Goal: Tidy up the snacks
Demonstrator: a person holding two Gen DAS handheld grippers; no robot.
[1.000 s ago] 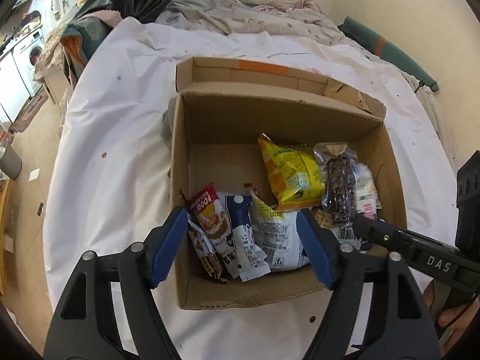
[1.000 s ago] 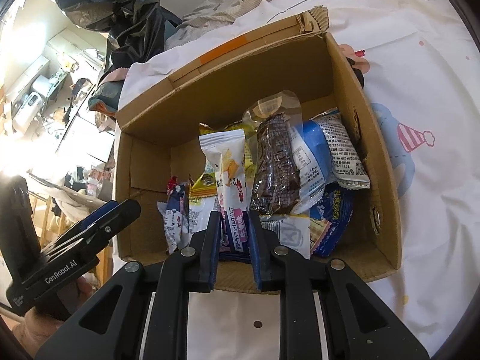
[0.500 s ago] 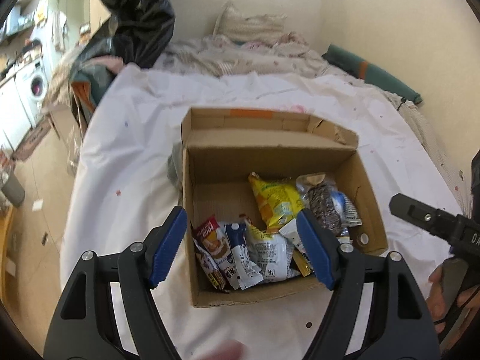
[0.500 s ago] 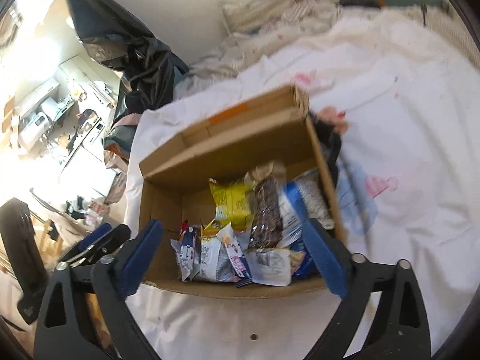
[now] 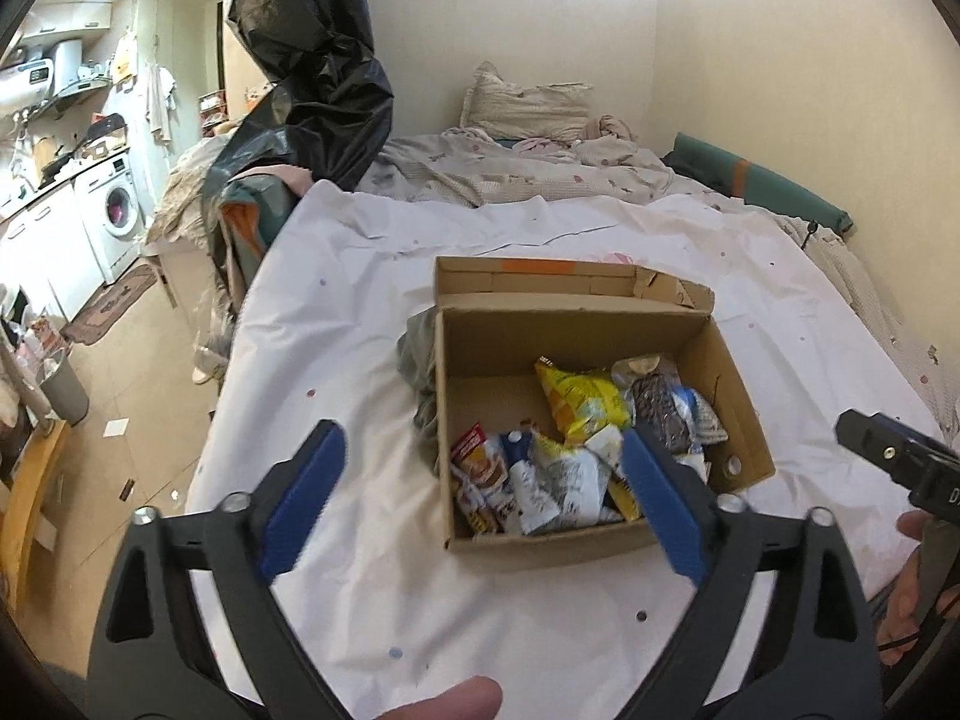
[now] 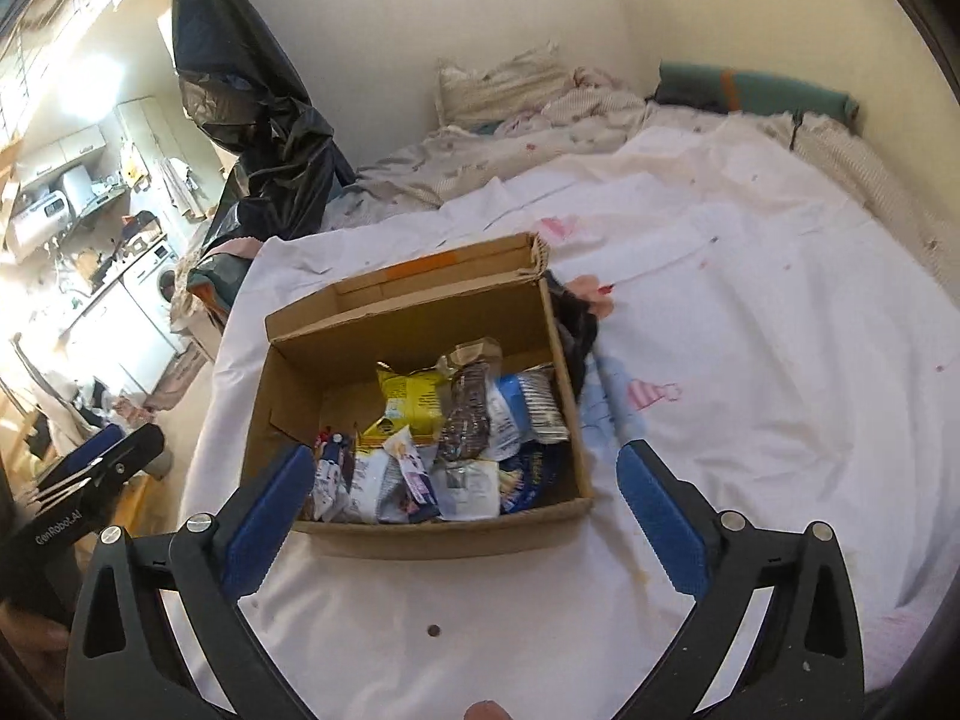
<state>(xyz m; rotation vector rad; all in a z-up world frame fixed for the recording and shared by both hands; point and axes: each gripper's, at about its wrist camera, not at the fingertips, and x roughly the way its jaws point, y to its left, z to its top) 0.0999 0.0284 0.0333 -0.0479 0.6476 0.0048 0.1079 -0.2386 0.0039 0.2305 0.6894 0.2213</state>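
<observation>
An open cardboard box [image 5: 570,336] [image 6: 420,324] sits on the white bedsheet [image 5: 336,360], part-filled with snack packets. Among them are a yellow bag [image 5: 579,399] [image 6: 414,399], a dark brown bar in clear wrap [image 5: 663,408] [image 6: 471,414] and white packets [image 5: 564,480] along the near wall. My left gripper [image 5: 480,435] hangs above and short of the box's near-left corner, jaws opening, nothing between them. My right gripper [image 6: 465,451] hovers before the box's near wall, jaws opening wide, also empty. Each gripper shows at the edge of the other's view.
A grey cloth [image 5: 420,354] lies against the box's left side and a dark cloth [image 6: 576,330] against its right. A black plastic bag [image 5: 306,72], a pillow [image 5: 522,102] and a green roll [image 5: 756,180] line the far side. The bed's left edge drops to the floor.
Both grippers have drawn back and upward from the box. The right one let go of a white-and-pink packet and opened wide; the left jaws have spread wider.
</observation>
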